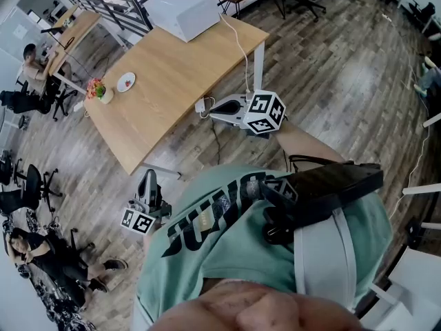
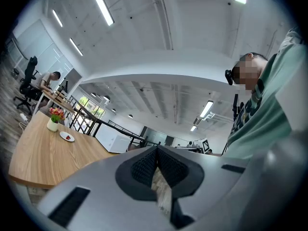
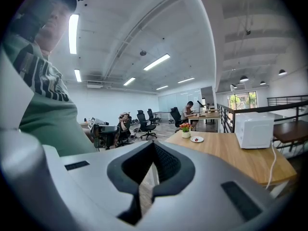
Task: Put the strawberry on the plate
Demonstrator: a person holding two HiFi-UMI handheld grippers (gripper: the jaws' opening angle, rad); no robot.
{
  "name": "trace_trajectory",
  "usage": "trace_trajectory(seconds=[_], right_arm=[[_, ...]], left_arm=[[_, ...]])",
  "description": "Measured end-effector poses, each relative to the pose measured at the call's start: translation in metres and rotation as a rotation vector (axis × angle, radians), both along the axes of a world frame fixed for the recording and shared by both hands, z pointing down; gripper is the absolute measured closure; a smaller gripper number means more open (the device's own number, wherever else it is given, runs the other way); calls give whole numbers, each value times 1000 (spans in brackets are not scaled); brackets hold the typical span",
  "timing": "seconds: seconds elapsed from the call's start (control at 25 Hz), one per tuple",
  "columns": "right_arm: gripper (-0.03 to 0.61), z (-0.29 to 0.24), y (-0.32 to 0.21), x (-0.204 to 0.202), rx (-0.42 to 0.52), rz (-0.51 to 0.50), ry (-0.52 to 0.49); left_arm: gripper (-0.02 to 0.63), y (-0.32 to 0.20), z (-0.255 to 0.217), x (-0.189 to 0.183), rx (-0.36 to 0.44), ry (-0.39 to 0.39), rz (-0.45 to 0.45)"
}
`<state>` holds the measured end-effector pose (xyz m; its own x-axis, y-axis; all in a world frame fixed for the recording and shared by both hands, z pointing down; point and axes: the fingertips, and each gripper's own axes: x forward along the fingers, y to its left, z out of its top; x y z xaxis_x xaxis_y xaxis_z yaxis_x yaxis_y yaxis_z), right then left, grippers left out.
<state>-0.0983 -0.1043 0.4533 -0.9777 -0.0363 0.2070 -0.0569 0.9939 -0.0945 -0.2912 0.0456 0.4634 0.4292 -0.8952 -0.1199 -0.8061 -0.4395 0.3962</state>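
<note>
A small white plate (image 1: pixel 125 82) sits near the far left corner of the wooden table (image 1: pixel 172 81). A red strawberry (image 1: pixel 127 83) lies on it. The plate (image 2: pixel 66 136) also shows small in the left gripper view, and the plate (image 3: pixel 197 139) in the right gripper view. Both grippers hang off the table, close to my body and well away from the plate. My left gripper (image 1: pixel 147 179) is shut with nothing between its jaws. My right gripper (image 1: pixel 215 108) hovers past the table's near edge, shut and empty too.
A vase of flowers (image 1: pixel 98 89) stands beside the plate. A white box-shaped appliance (image 1: pixel 182 11) sits at the table's far end, its cable (image 1: pixel 238 43) running down to a plug (image 1: pixel 202 105) on the floor. Office chairs (image 1: pixel 21 185) and seated people (image 1: pixel 41 250) are at the left.
</note>
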Motion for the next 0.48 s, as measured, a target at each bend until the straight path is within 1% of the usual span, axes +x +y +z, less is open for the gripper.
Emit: trace_trajectory(seconds=[0.48], right_arm=[[571,2,0,11,-7,6,-9]], left_arm=[[609,-1,-1,9,-4,-5,5]])
